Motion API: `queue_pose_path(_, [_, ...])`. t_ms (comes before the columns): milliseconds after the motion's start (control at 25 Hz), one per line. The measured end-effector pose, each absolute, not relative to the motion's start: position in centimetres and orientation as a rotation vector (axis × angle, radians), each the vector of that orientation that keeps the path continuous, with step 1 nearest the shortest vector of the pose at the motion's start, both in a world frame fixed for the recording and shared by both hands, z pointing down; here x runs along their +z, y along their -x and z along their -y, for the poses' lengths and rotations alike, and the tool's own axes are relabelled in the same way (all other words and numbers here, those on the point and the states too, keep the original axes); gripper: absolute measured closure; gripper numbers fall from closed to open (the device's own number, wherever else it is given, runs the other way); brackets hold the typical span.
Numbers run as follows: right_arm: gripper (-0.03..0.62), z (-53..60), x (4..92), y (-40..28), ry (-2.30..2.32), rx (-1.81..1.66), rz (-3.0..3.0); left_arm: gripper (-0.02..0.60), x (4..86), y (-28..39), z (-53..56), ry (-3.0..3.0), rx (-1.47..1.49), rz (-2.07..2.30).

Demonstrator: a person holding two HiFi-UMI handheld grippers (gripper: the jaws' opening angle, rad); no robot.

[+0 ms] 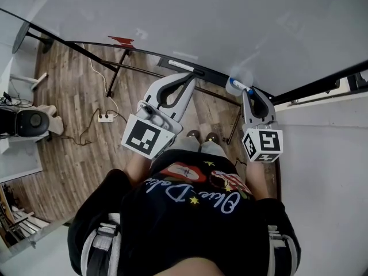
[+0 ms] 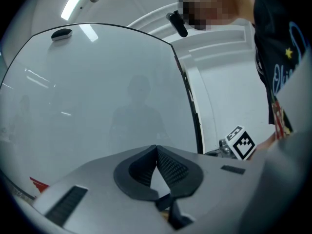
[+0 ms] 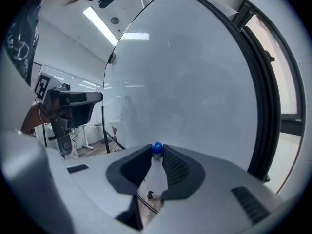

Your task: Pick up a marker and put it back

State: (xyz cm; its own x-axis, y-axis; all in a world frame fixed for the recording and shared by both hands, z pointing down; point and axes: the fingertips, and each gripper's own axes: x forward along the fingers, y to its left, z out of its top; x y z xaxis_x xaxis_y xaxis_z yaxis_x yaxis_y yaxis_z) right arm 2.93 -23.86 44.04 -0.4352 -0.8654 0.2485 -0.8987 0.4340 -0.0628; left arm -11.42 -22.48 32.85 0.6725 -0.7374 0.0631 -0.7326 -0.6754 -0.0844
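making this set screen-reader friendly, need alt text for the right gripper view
The right tool grips a blue-capped marker at its jaw tips. A large whiteboard fills most of the view behind it, with a room and wood floor at the far left.

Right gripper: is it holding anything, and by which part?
Yes. The right gripper pinches a marker between its jaw tips, just below the marker's blue end.

Marker (image 3: 156, 149): blue end alone showed between right tongs (image 3: 156, 155); barrel hidden behind pads (image 3: 176, 169). Whiteboard (image 1: 201, 16): cut off by top edge of head view.
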Motion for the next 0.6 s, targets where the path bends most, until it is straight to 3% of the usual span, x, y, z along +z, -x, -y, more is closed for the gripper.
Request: queue_pose_path(600, [0.526, 23.8, 41.8, -2.9, -1.564, 0.191, 2.486, 0.578, 32.4, 12.5, 22.7, 2.826, -0.100, -1.263])
